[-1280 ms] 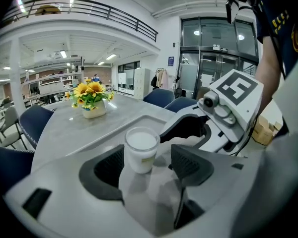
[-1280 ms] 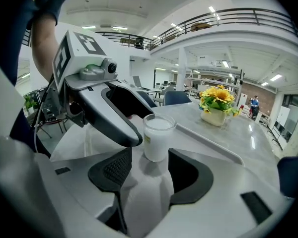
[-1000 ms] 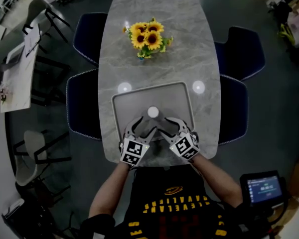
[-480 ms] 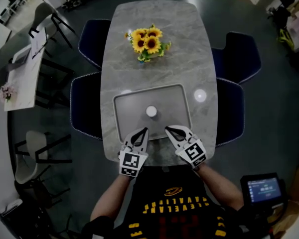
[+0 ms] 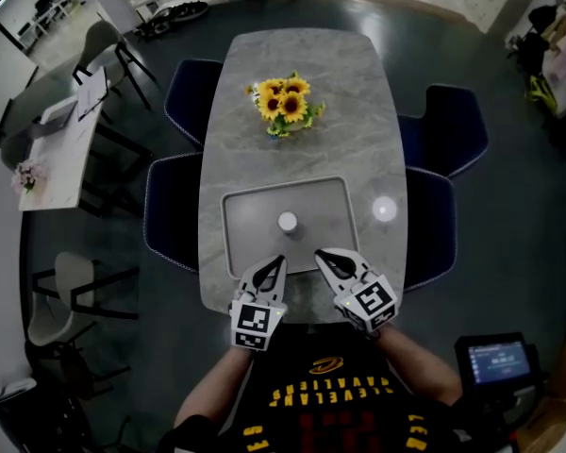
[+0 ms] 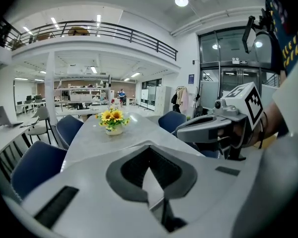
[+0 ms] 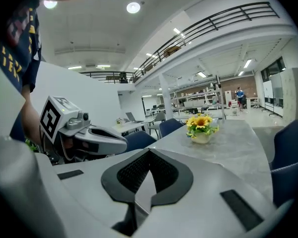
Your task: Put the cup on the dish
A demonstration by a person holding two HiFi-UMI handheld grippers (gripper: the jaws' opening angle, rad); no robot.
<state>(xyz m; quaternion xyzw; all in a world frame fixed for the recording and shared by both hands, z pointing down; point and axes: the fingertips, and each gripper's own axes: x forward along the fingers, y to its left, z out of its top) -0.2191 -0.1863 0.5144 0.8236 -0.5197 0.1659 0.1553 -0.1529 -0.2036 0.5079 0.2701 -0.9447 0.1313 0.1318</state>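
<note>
A small white cup (image 5: 288, 222) stands in the middle of the grey tray-like dish (image 5: 241, 239) on the marble table (image 5: 302, 64). My left gripper (image 5: 277, 262) and right gripper (image 5: 323, 255) hover side by side over the dish's near edge, short of the cup. Both are shut with nothing between the jaws. In the left gripper view my left gripper (image 6: 149, 148) shows its pads pressed together, with the right gripper (image 6: 213, 125) beside it. The right gripper view shows the same for my right gripper (image 7: 149, 151), with the left gripper (image 7: 89, 133) alongside. The cup is hidden in both gripper views.
A pot of sunflowers (image 5: 286, 104) (image 6: 112, 120) (image 7: 201, 125) stands mid-table beyond the dish. A bright round white spot (image 5: 385, 208) lies right of the dish; I cannot tell whether it is an object or a light's reflection. Blue chairs (image 5: 174, 210) (image 5: 453, 125) flank the table.
Both grippers drew back from beside the cup toward the near table edge and rose. Their jaws, open a second ago, are closed now. The cup stays on the dish.
</note>
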